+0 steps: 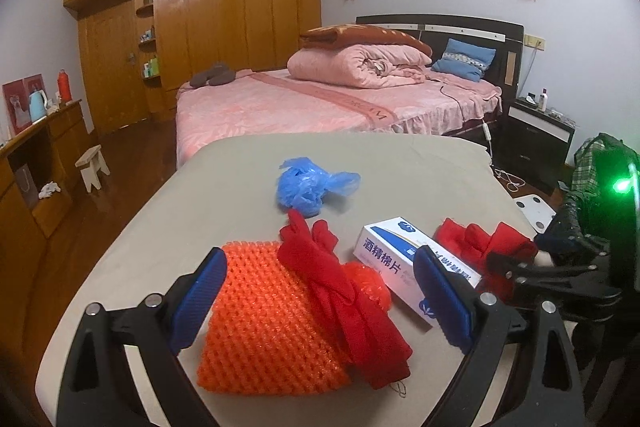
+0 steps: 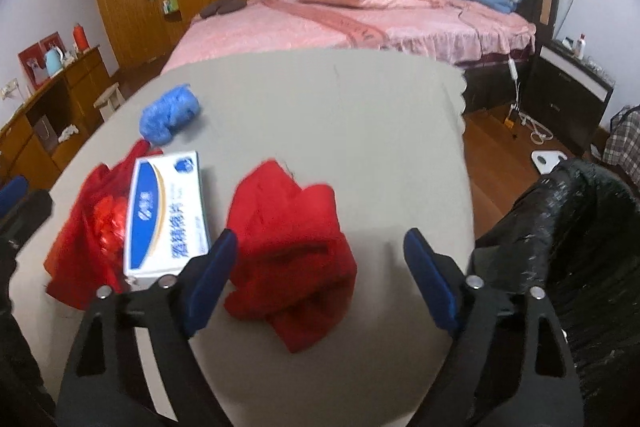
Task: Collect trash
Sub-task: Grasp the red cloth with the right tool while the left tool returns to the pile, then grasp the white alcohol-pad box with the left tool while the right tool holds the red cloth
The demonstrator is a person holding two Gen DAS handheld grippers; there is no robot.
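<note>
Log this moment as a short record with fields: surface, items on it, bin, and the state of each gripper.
surface: grey-covered table
items: crumpled blue plastic bag; white and blue cardboard box; orange knitted mesh pad; red cloth strip lying across the pad; crumpled red cloth
bin: black plastic bag at the table's right edge
left gripper: open, over the pad and strip, holding nothing
right gripper: open, crumpled red cloth between its jaws, not yet gripped

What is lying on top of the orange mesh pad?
A red cloth bag lies draped across the right part of the orange mesh pad, with crinkled red netting at its right edge. Whatever the bag covers cannot be seen.
</note>
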